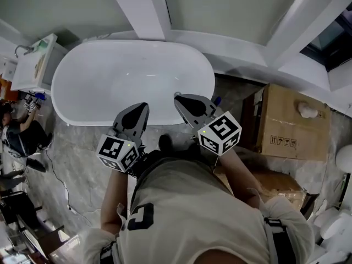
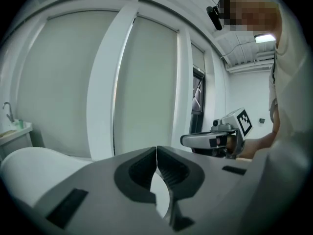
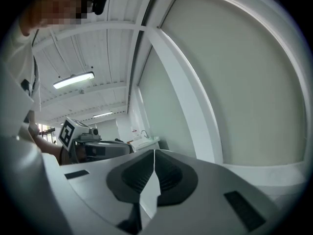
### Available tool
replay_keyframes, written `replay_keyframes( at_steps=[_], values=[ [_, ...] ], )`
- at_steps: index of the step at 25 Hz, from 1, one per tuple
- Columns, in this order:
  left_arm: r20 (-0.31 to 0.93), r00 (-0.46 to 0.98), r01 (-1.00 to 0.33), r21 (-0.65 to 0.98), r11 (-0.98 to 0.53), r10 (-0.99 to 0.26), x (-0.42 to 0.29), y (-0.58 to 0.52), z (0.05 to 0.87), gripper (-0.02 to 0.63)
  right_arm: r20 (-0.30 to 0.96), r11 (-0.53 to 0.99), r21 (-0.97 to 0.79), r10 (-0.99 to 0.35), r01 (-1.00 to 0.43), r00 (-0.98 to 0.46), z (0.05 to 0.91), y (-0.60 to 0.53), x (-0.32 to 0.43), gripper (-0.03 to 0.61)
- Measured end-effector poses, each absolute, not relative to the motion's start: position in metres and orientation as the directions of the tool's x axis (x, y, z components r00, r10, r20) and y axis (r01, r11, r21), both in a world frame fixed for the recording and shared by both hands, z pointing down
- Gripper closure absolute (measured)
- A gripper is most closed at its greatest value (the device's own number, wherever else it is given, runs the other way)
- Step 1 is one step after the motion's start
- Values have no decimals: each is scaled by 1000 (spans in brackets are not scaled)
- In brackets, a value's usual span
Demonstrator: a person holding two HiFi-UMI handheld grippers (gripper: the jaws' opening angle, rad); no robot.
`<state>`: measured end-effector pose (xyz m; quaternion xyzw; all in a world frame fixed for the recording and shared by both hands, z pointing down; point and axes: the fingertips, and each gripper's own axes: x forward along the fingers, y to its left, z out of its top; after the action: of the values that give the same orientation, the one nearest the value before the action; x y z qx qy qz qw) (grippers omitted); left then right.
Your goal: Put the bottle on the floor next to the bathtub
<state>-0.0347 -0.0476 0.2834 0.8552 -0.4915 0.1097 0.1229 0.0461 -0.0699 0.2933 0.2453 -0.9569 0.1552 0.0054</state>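
You are holding the left gripper [image 1: 144, 108] and right gripper [image 1: 178, 98] with jaws pressed together on nothing before the bathtub [image 1: 82, 65], and the bottle is showing nowhere for certain, only a blue tip [image 1: 216, 99] low beside the tub, so I cannot judge whether the placing is finished.

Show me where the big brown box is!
In the head view, the cardboard box is on the right side, just past the right end of the white bathtub, below the white window frame.
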Motion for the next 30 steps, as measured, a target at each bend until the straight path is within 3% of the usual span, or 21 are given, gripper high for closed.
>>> replay_keyframes(
  at_steps=[5,11,24,30],
  values=[
    [302,475,-866,-6,-500,-827,-33,-42,273,557,102,828,-272,-482,-490,-870,290,-75,41,550],
    [266,451,-874,-61,-481,-852,-60,-34,261,557,155,797,-367,-456,-480,-876,292,-70,19,550],
    [84,488,-869,139,-475,-869,-199,16,250,555,208,806,-413,-371,-425,-905,275,-26,-121,549],
    [95,490,-868,146,-474,-867,-277,43,250,555,113,804,-437,-397,-404,-911,240,-1,-193,549]
  ],
)
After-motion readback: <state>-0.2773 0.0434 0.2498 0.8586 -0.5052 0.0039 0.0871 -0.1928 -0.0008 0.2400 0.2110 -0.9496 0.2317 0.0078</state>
